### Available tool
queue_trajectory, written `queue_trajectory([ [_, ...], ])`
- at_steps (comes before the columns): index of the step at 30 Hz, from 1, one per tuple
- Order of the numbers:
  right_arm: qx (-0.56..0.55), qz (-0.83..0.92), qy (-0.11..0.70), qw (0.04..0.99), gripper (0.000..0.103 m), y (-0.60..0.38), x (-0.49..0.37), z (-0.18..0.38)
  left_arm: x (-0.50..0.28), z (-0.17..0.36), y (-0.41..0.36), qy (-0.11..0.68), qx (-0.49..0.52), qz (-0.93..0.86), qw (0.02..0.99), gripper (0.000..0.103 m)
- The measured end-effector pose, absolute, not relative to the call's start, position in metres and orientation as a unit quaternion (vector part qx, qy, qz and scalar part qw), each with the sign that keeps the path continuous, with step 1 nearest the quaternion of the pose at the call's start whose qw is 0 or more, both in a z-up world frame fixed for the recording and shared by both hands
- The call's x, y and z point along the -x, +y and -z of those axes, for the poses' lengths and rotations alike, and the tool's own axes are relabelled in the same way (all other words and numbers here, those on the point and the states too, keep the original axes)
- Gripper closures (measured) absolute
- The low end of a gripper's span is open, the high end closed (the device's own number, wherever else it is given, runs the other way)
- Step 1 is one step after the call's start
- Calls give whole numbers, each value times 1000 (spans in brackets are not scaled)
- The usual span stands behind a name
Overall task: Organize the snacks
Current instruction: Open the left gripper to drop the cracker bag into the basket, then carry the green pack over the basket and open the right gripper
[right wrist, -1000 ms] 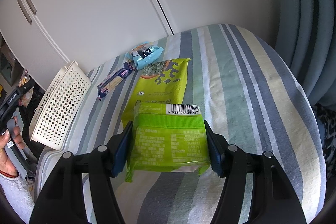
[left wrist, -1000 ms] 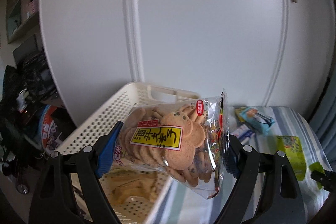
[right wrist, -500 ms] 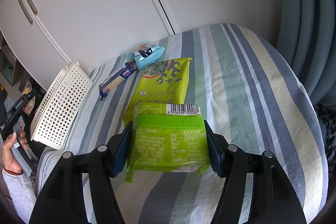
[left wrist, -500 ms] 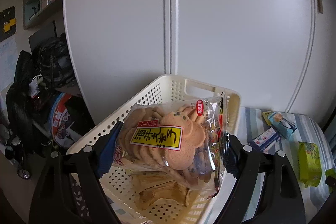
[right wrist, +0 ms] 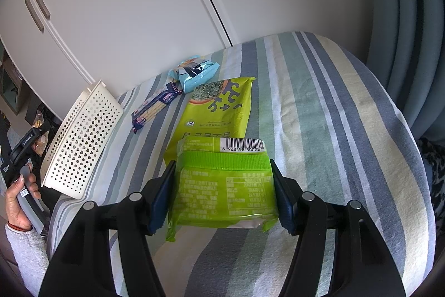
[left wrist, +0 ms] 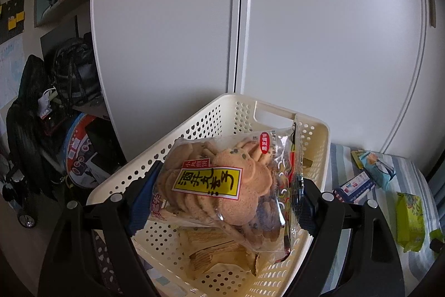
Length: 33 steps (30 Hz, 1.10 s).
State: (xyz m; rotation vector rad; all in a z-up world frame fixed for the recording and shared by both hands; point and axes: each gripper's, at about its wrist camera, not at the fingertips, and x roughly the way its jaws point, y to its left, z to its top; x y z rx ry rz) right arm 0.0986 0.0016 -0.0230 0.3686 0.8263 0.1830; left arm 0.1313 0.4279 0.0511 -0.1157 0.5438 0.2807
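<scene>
Left hand-held gripper, pinching the cracker bag, has swung over the basket: drop looks close. Right hand-held gripper stays clamped on the green packet.

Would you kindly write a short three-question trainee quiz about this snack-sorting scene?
1. True or false: the left tongs hold the cracker bag above the white basket.
2. What do the right tongs grip? A) green packet B) blue packet C) biscuit sleeve
3. What pattern does the cloth under the loose snacks show?

Key: 1 true; 2 A; 3 stripes.
</scene>
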Motion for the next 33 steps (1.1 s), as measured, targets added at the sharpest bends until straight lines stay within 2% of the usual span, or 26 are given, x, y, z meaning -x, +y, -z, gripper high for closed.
queue_trajectory([
  [5, -180, -88, 398, 895, 40, 1, -99, 22, -132, -48, 431, 272, 64, -136, 950, 18],
  [7, -180, -89, 397, 896, 40, 1, -99, 22, -133, -47, 432, 277, 70, -124, 950, 14],
  [9, -180, -89, 394, 897, 40, 1, -99, 21, -132, -48, 434, 276, 85, -113, 951, 5],
  [18, -169, -97, 379, 904, 40, 16, -95, 1, -122, -52, 449, 261, 98, -141, 950, 4],
  [33, -88, -188, 352, 913, 40, 144, -127, -72, -109, -57, 489, 245, 129, -199, 940, 3],
])
